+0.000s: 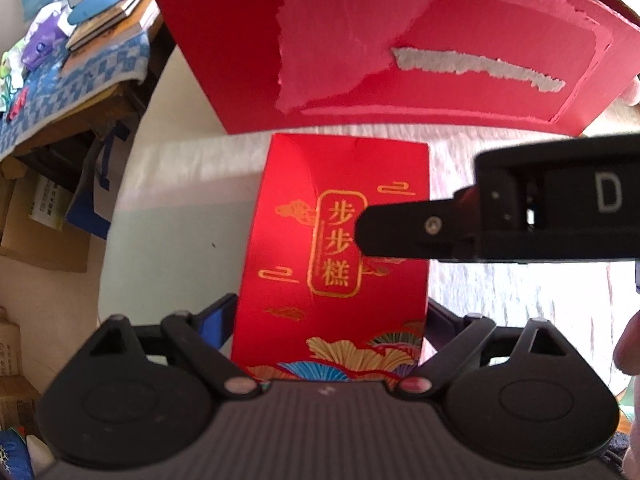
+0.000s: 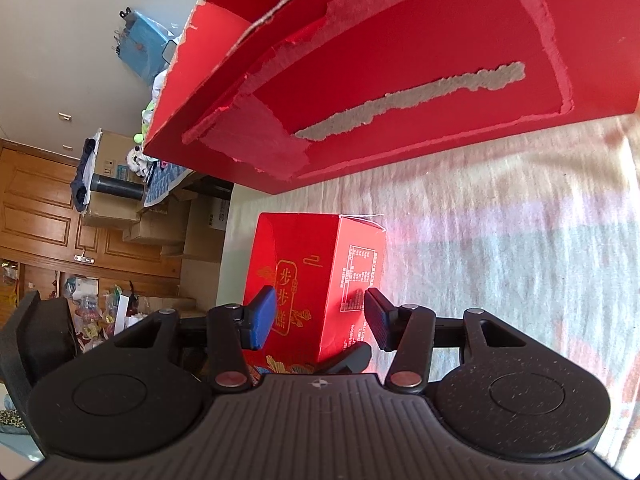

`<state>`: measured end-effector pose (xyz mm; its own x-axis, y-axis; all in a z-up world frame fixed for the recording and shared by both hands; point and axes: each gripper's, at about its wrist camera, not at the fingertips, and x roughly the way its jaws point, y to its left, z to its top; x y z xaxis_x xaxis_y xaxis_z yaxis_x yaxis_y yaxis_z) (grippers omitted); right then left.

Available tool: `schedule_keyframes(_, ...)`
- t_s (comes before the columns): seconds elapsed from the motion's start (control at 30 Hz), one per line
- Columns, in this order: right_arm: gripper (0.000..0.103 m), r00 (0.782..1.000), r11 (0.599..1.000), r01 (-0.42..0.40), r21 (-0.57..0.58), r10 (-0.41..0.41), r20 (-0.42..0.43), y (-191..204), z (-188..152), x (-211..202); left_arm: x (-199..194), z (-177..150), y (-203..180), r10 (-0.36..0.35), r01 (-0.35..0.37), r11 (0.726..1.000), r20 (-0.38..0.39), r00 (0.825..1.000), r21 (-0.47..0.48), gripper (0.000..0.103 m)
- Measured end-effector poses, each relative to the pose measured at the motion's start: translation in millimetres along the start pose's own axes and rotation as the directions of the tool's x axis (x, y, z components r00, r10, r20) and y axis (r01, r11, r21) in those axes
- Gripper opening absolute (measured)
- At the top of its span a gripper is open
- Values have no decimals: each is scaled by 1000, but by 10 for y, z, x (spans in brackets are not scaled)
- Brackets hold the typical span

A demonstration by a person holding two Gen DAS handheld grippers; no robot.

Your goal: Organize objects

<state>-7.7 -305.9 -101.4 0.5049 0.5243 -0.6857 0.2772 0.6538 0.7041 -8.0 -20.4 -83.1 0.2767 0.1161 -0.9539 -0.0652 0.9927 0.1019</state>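
A small red box with gold Chinese characters lies on a pale cloth surface. My left gripper has a finger on each side of the box's near end and is shut on it. My right gripper reaches in from the right over the box top. In the right wrist view the box sits between my open right fingers, which stand apart from its sides. A large red carton with torn paper stands just behind the box and also shows in the right wrist view.
A wooden table with a blue patterned cloth holds books and clutter at the left. Cardboard boxes sit on the floor beneath it. Wooden cabinets and more cartons stand at the left of the right wrist view.
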Motion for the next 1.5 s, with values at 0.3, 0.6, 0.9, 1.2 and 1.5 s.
schedule_keyframes(0.3,55,1000,1000,12,-3,-12,-19,5,46,73,22,31,-21,-26,26,1000,-19,999,-8,91)
schedule_keyframes(0.6,58,999,1000,22,-2,-22,-37,-31,87,147,52,74,-71,-55,54,998,-35,998,-25,94)
schedule_keyframes(0.9,58,999,1000,14,-5,-14,-45,-52,112,144,18,76,-113,-55,54,998,-47,997,-35,93)
schedule_keyframes(1.2,57,999,1000,22,-23,-23,-47,-43,99,125,-41,28,-167,-46,44,998,-39,998,-49,92)
schedule_keyframes(1.5,58,997,997,40,-72,-45,-61,-13,107,123,-133,-50,-193,-52,50,996,-28,998,-70,81)
